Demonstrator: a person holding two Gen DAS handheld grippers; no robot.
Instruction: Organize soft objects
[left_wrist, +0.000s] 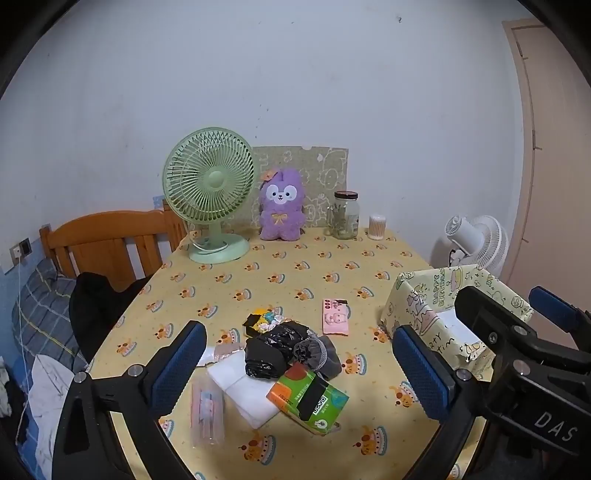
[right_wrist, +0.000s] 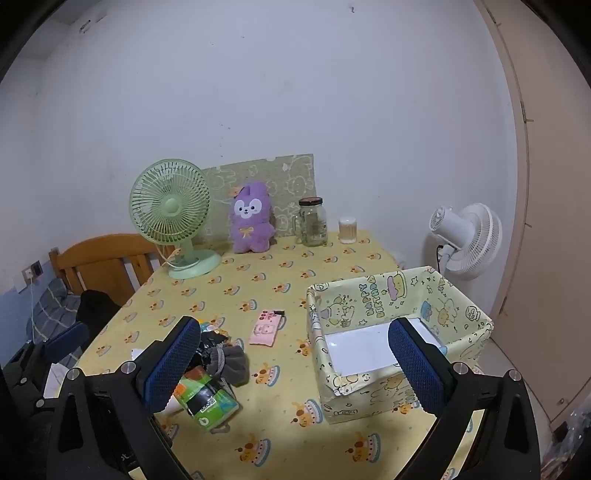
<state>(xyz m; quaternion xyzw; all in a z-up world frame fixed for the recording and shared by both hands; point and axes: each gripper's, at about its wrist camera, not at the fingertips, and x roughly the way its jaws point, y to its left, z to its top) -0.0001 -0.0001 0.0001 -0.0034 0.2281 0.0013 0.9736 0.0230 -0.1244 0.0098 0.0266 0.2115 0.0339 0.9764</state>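
Both hand-held grippers hover above the near edge of the table (left_wrist: 295, 266), jaws spread wide and holding nothing: the left hand-held gripper (left_wrist: 299, 365) frames the heap of soft things, the right hand-held gripper (right_wrist: 291, 365) looks toward the paper-wrapped box (right_wrist: 399, 295), probably the bin meant to receive them, since it stands open and empty beside the heap. The heap lies well apart from the box: one green tissue pack (left_wrist: 308, 400), one grey sock bundle (left_wrist: 317, 352), one crumpled black plastic bag (left_wrist: 269, 350), one white folded cloth (left_wrist: 240, 391), with one pink packet (left_wrist: 335, 316) just beyond. One purple plush rabbit (left_wrist: 281, 205) sits against the wall between one green desk fan (left_wrist: 210, 192) and one glass jar (left_wrist: 345, 214).
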